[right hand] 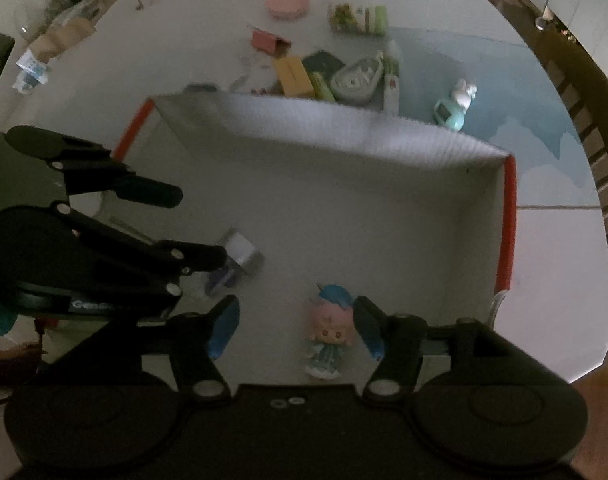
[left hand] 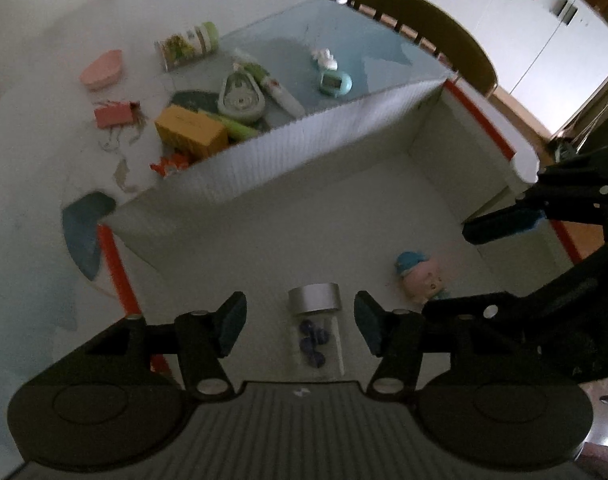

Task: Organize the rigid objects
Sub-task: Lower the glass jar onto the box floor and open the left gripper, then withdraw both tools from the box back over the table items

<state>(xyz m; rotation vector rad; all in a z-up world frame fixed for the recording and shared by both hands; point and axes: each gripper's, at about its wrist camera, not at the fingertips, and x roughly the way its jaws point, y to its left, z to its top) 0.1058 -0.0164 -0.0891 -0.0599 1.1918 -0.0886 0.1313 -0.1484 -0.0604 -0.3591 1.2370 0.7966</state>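
Observation:
A white box point(left hand: 263, 152) with orange edges stands open under both grippers. On its floor lies a clear jar point(left hand: 316, 320) with a silver cap and blue beads inside. My left gripper point(left hand: 299, 320) hovers above it, open, with the pads clear of the jar on both sides. A small doll point(right hand: 330, 328) with a blue hat and pink face lies on the box floor below my right gripper point(right hand: 295, 320), which is open, its right pad close beside the doll's head. In the right wrist view the left gripper point(right hand: 191, 226) sits over the jar point(right hand: 241, 254).
Beyond the box's far wall the table holds a pink case point(left hand: 101, 69), a green-lidded jar point(left hand: 187, 44), a red carton point(left hand: 113, 115), a yellow box point(left hand: 191, 130), a tape dispenser point(left hand: 241, 98) and a teal toy point(left hand: 334, 82). A wooden chair point(left hand: 444, 28) stands behind.

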